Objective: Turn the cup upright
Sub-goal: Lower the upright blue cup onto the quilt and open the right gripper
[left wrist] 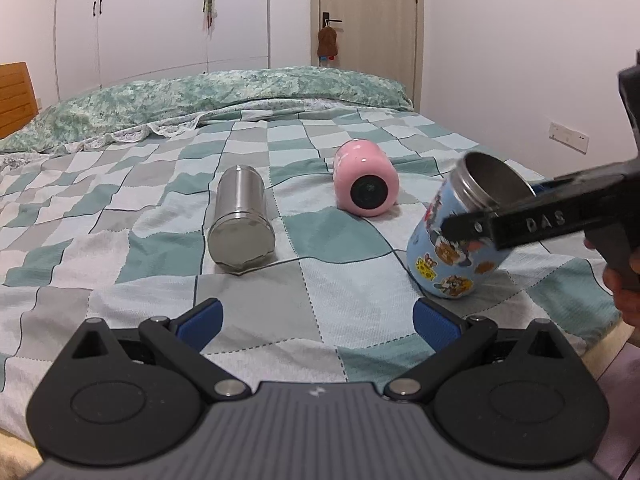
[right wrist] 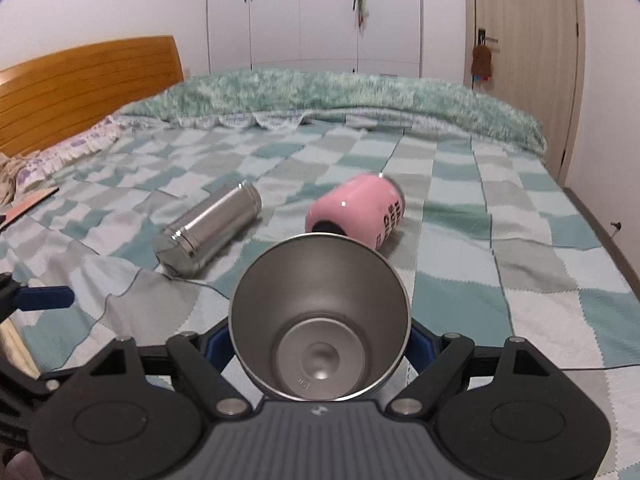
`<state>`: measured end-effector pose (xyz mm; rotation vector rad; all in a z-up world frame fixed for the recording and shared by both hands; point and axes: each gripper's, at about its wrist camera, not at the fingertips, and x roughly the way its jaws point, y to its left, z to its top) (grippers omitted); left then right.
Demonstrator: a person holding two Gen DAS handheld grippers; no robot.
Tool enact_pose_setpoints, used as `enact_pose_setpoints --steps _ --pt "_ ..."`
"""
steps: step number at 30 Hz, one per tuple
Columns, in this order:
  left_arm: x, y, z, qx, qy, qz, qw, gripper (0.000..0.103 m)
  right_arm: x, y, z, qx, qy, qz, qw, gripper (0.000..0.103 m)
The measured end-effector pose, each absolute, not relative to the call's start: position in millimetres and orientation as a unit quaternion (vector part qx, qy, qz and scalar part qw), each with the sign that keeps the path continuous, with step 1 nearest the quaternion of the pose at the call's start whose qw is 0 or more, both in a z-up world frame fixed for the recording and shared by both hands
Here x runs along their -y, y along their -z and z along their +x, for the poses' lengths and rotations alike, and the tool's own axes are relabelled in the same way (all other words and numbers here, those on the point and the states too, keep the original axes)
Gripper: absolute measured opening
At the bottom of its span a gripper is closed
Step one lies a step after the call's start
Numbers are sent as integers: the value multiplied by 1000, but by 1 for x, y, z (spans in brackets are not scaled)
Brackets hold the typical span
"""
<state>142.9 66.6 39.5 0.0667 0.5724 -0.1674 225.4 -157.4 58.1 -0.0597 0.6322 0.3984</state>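
A blue cartoon-sticker cup (left wrist: 460, 240) stands tilted on the bed at the right, its steel mouth (right wrist: 320, 320) open upward. My right gripper (right wrist: 320, 344) is shut on it; its black finger (left wrist: 520, 224) crosses the cup's side. A steel cup (left wrist: 241, 224) lies on its side at centre left, also in the right wrist view (right wrist: 208, 232). A pink cup (left wrist: 366, 184) lies on its side behind, base toward me, also in the right wrist view (right wrist: 356, 212). My left gripper (left wrist: 318, 324) is open and empty, low over the bed in front of the cups.
A checked green and grey bedspread (left wrist: 160, 208) covers the bed. A green pillow roll (left wrist: 240, 88) lies along the far side. A wooden headboard (right wrist: 80, 80) is at the left. The bed's edge (left wrist: 608, 340) drops off at the right. A door (left wrist: 368, 12) and wardrobes stand behind.
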Motion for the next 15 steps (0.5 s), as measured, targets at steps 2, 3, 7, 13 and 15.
enact_pose_setpoints --steps 2,3,7,13,15 --pt "-67 -39 143 -282 82 32 955 103 155 -58 232 -310 -193 -25 930 83" --pt "-67 -39 143 -282 81 32 955 103 155 -57 235 -312 -192 -20 930 83" --pt "-66 -40 142 -279 84 33 956 103 154 -56 236 -312 -190 -16 931 83" --pt "-61 -50 129 -256 84 39 962 103 165 -65 220 -282 -205 2 937 98" --pt "-59 -55 120 -246 83 41 965 103 170 -71 206 -260 -209 7 943 101"
